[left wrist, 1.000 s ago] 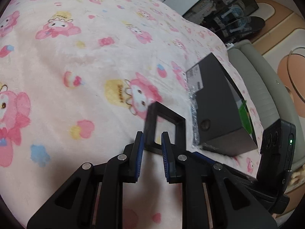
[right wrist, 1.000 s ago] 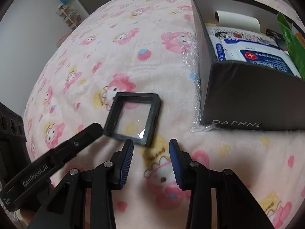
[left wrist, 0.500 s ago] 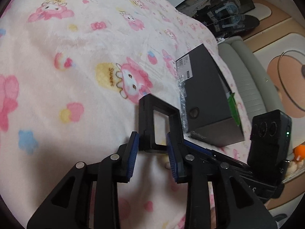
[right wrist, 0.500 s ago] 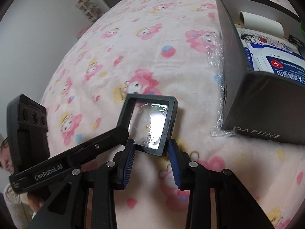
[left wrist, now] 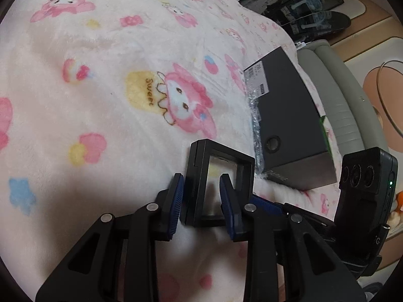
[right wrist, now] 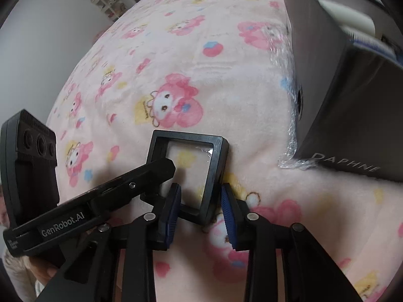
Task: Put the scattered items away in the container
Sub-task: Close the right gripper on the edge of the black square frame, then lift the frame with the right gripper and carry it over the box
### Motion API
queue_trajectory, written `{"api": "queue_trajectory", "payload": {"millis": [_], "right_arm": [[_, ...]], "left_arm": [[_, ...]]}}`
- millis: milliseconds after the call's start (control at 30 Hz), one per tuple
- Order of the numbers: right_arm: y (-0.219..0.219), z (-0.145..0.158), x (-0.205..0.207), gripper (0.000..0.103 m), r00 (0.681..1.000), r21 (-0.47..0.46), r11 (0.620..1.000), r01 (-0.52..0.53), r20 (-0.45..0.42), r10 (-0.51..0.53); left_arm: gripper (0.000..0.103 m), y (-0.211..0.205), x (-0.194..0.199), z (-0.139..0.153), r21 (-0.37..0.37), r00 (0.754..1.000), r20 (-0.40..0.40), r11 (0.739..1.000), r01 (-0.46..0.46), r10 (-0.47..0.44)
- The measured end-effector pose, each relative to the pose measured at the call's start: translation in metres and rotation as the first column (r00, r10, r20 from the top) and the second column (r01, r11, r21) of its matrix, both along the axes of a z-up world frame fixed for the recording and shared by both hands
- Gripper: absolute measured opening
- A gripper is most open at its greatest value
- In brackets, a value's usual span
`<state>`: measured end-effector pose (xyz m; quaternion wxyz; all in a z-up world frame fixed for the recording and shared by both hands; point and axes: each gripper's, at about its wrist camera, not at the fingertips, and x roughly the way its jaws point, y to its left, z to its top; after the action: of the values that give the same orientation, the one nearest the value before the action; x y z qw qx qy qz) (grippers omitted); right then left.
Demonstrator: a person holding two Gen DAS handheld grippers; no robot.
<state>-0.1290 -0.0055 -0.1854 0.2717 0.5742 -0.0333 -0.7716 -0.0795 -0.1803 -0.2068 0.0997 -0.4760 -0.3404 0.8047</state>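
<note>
Jaws of the left gripper (left wrist: pixel 201 201) clamp one side bar of the square black frame (left wrist: pixel 219 183), tilted up off the blanket (left wrist: pixel 100 95); right gripper (right wrist: pixel 201 206) jaws are closing around its near corner. Box (left wrist: pixel 289 115) lies at two o'clock.

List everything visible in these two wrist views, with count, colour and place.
blanket: one, pink with cartoon print, under everything
box: one, dark grey, open top, on the blanket to the right
box contents: white and blue items, blurred, count unclear
clear wrap: one piece, against the box's side
square case: one, black frame with clear film, beside the box
left hand-held gripper: black with blue pads, clamped on the case's edge
right hand-held gripper: same colours, jaws closing around the case's near corner
</note>
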Motion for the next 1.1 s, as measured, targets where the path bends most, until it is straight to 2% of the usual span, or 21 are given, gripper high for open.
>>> {"api": "queue_trajectory", "payload": {"millis": [67,167,267,367,467,567,667,733,900,1100], "right_arm": [[0.002,0.009,0.005,0.029,1.000,-0.019,1.000,-0.012,-0.007,0.012],[0.011,0.031,0.014,0.029,0.999,-0.061,0.998,-0.012,-0.039,0.010],[0.016,0.049,0.023,0.029,0.995,-0.043,0.999,-0.028,-0.095,0.024],[0.027,0.068,0.028,0.029,0.992,-0.071,0.997,-0.026,-0.122,0.017],[0.046,0.093,0.028,0.029,0.985,-0.094,0.996,-0.006,-0.172,-0.010],[0.068,0.118,0.025,0.029,0.972,-0.118,0.993,0.026,-0.231,-0.053],[0.090,0.134,0.016,0.029,0.956,-0.125,0.990,0.058,-0.277,-0.091],[0.107,0.140,0.010,0.029,0.946,-0.131,0.987,0.097,-0.295,-0.132],[0.145,0.130,-0.008,0.029,0.934,-0.110,0.971,0.213,-0.269,-0.235],[0.156,0.118,-0.034,0.028,0.930,-0.122,0.963,0.240,-0.255,-0.264]], "left_arm": [[0.027,0.002,0.010,0.006,-0.002,1.000,-0.013,1.000,0.005,-0.005],[0.027,0.009,0.024,0.022,0.003,0.997,-0.074,1.000,0.015,-0.014],[0.027,0.015,0.032,0.041,0.011,0.992,-0.125,1.000,0.007,-0.005],[0.027,0.021,0.036,0.063,0.051,0.984,-0.178,0.999,-0.002,0.011],[0.027,0.038,0.026,0.093,0.049,0.971,-0.237,0.998,0.032,-0.019],[0.027,0.063,0.009,0.128,0.000,0.950,-0.300,0.996,0.086,-0.082],[0.027,0.085,-0.009,0.144,0.002,0.938,-0.325,0.992,0.127,-0.119],[0.027,0.105,-0.024,0.145,-0.005,0.935,-0.327,0.989,0.146,-0.140],[0.027,0.148,-0.055,0.124,-0.012,0.955,-0.242,0.985,0.174,-0.172],[0.026,0.160,-0.089,0.114,-0.050,0.972,-0.161,0.985,0.165,-0.171]]}}
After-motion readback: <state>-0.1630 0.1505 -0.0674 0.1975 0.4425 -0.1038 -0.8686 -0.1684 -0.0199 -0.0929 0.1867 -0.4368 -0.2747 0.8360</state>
